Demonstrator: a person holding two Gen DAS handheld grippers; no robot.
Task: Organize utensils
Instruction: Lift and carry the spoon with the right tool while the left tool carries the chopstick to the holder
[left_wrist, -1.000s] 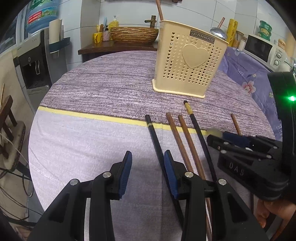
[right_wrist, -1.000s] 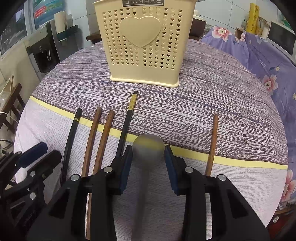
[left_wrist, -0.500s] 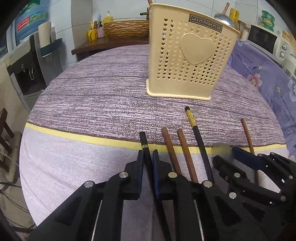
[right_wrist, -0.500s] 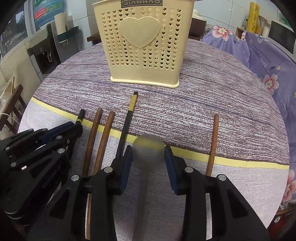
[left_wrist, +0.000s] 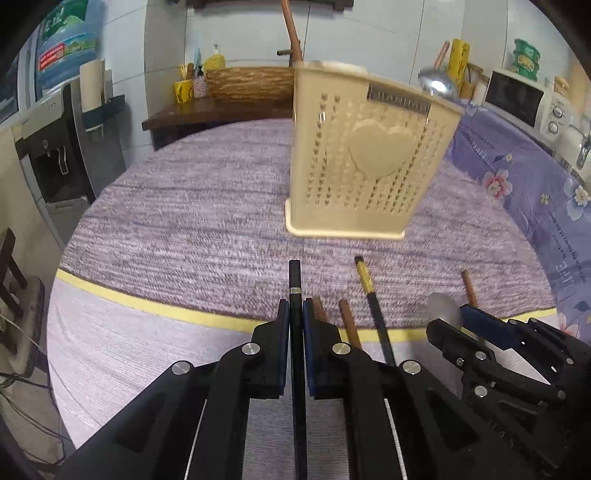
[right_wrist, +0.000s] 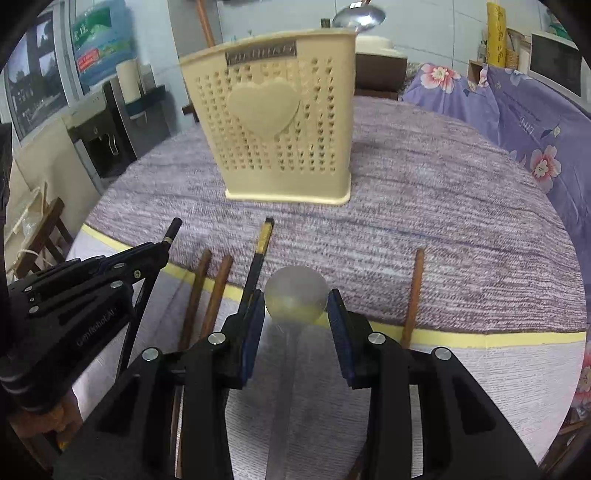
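The left gripper (left_wrist: 294, 325), spread a second ago, has pinched the black chopstick (left_wrist: 294, 275) and raised its tip off the tabletop (left_wrist: 184, 221).

Left wrist view: the chopstick runs straight out between the pressed pads, pointing toward the cream utensil holder (left_wrist: 365, 162) — two brown chopsticks (left_wrist: 347, 317) and a gold-banded black chopstick (left_wrist: 364, 278) lie just right. Right wrist view: the right gripper (right_wrist: 296, 308) stands spread around the bowl of a blurred spoon (right_wrist: 295, 295); whether it grips the handle is unclear — a lone brown chopstick (right_wrist: 413, 291) lies to its right, the holder (right_wrist: 280, 122) beyond.
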